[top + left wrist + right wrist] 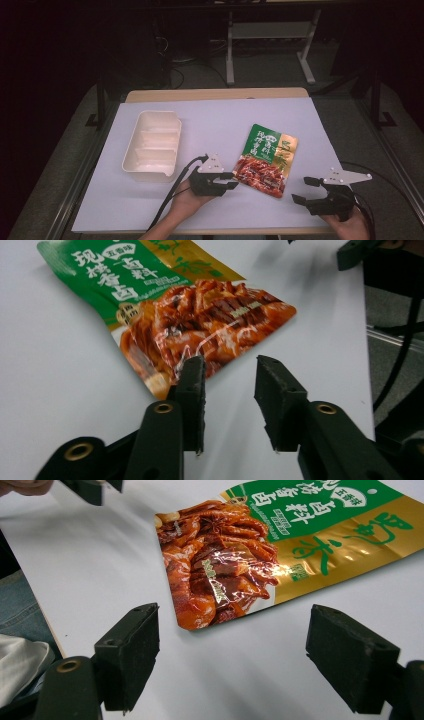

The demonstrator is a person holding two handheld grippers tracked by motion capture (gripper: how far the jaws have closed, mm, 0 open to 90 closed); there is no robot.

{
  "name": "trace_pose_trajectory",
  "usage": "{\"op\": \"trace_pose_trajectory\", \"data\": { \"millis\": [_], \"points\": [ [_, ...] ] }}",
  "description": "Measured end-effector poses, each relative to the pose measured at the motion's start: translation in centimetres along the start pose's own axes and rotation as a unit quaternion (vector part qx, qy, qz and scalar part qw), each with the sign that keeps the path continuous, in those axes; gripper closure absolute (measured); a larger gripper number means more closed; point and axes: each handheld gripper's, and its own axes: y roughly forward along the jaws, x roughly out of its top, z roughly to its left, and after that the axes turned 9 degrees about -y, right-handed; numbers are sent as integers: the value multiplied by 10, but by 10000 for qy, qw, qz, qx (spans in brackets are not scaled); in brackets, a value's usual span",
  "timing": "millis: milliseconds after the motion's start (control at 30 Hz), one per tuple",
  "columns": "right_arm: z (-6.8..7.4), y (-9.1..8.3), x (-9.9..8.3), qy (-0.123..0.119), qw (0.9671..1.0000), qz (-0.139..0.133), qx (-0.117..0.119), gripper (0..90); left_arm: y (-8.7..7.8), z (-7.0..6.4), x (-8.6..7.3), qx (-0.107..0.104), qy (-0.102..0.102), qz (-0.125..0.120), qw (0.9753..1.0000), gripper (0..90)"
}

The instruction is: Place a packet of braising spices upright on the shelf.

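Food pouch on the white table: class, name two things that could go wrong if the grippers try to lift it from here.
1. The pouch lies flat and glossy; the left gripper, open at its near corner, may catch only a thin edge and slip off.
2. The right gripper stands open and apart from the pouch, so a one-sided lift might let it sag or swing towards the white tray.

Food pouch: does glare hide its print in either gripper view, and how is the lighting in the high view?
Left gripper view: white glare streaks on the food pouch, big characters readable. Right gripper view: bright sheen on its gold band and food photo, small print washed out, near black pads soft. High view: white table sheet lit, room behind nearly black; the tray is slightly overexposed.
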Motion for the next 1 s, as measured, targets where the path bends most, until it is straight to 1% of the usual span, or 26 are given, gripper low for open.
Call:
{"op": "trace_pose_trajectory", "data": {
  "millis": [33,67,100,133,200,267,400,467,500,533,567,600,633,667,700,833,867,900,933,1000],
  "points": [
    [0,0,0,0,10000,1,5,207,4,1,3,33,37,26,10000,677],
    [0,0,0,-1,10000,3,-7,205,4,1,3,33,37,26,10000,689],
    [0,0,0,-12,10000,17,-38,203,7,2,6,65,40,48,10000,707],
    [0,0,0,-24,10000,37,-65,203,15,4,10,104,10,126,9999,724],
    [1,0,1,-63,9999,75,-121,201,21,7,14,151,27,177,9997,757],
    [1,0,1,-71,9999,58,-147,202,26,9,17,192,24,219,9996,779],
    [0,1,1,-41,9998,58,-181,199,36,12,21,367,68,340,9987,818],
    [0,1,2,-3,9998,58,-189,197,38,14,22,383,56,385,9985,833],
    [-1,1,2,36,9998,67,-202,197,42,17,21,341,-26,419,9985,838],
    [-1,1,2,36,9998,67,-202,197,42,17,21,341,-26,419,9985,838],
    [-1,2,2,59,9997,70,-205,197,45,18,20,329,-43,479,9983,838],
    [-2,3,2,87,9996,120,-255,198,50,18,18,380,-19,579,9976,838],
    [-3,3,3,92,9996,121,-258,198,52,18,17,403,18,649,9971,844],
    [-3,3,3,92,9996,121,-258,198,52,18,17,403,18,649,9971,850],
    [-4,4,3,143,9995,128,-240,198,56,20,15,406,-26,716,9966,858],
    [-5,7,5,176,9993,171,-299,198,58,22,14,395,-77,741,9964,881],
    [-6,9,7,255,9991,140,-313,192,58,22,14,400,-58,761,9963,886],
    [-7,9,8,285,9991,114,-299,192,59,21,14,436,-40,817,9957,894],
    [-8,10,10,322,9989,109,-308,190,59,21,14,436,-40,817,9957,895],
    [-11,12,13,324,9986,143,-390,189,60,21,14,440,-111,840,9954,897]
  ]
}}
